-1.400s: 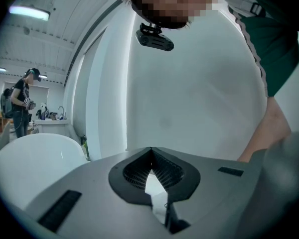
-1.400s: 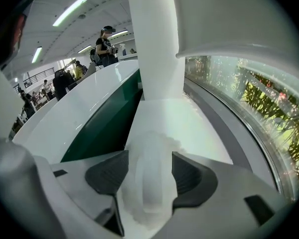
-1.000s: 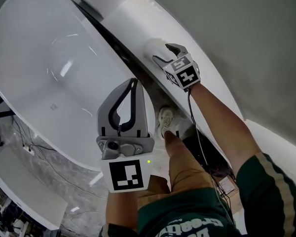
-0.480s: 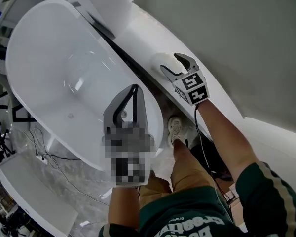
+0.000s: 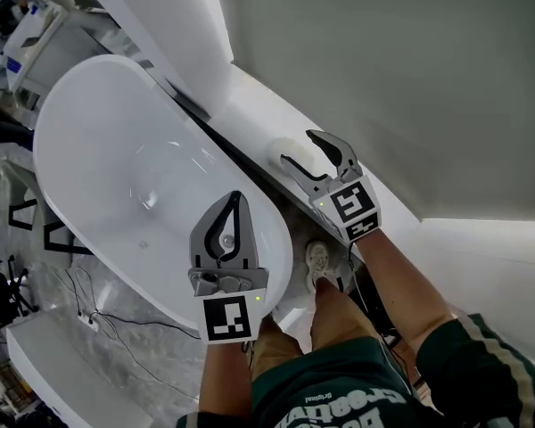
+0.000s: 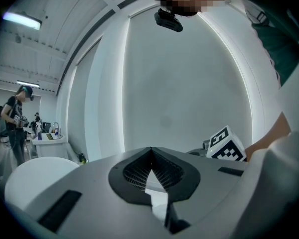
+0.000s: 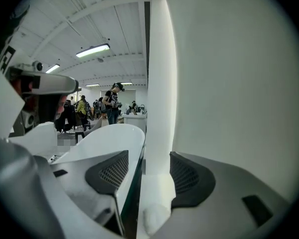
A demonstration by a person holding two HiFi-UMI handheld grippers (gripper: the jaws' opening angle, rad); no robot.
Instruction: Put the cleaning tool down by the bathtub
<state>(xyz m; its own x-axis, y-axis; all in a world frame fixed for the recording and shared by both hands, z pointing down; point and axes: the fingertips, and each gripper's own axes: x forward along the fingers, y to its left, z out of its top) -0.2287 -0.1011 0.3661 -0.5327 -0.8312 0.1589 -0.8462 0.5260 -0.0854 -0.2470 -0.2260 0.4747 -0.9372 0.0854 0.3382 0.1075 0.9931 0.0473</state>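
Observation:
A white oval bathtub (image 5: 116, 150) fills the left of the head view. Beside it runs a white ledge (image 5: 250, 105) against the grey wall. The cleaning tool (image 5: 292, 149), a small white lump, lies on that ledge. My right gripper (image 5: 300, 148) is open just over it, a jaw on either side. In the right gripper view the tool (image 7: 154, 217) sits low between the spread fingers of the right gripper (image 7: 149, 183), with the bathtub (image 7: 109, 143) to the left. My left gripper (image 5: 236, 196) is shut and empty over the tub's near rim; the left gripper (image 6: 150, 151) shows its pads meeting.
My shoe (image 5: 316, 261) stands on the floor between tub and ledge. Cables (image 5: 80, 301) trail over the marbled floor at the left. A white bench (image 5: 53, 373) sits at the lower left. People (image 7: 112, 101) stand far off in the room.
The right gripper has opened and drawn back a little from the white tool, which stays on the ledge. The head view has swung, so the tub sits lower. The left gripper stays shut.

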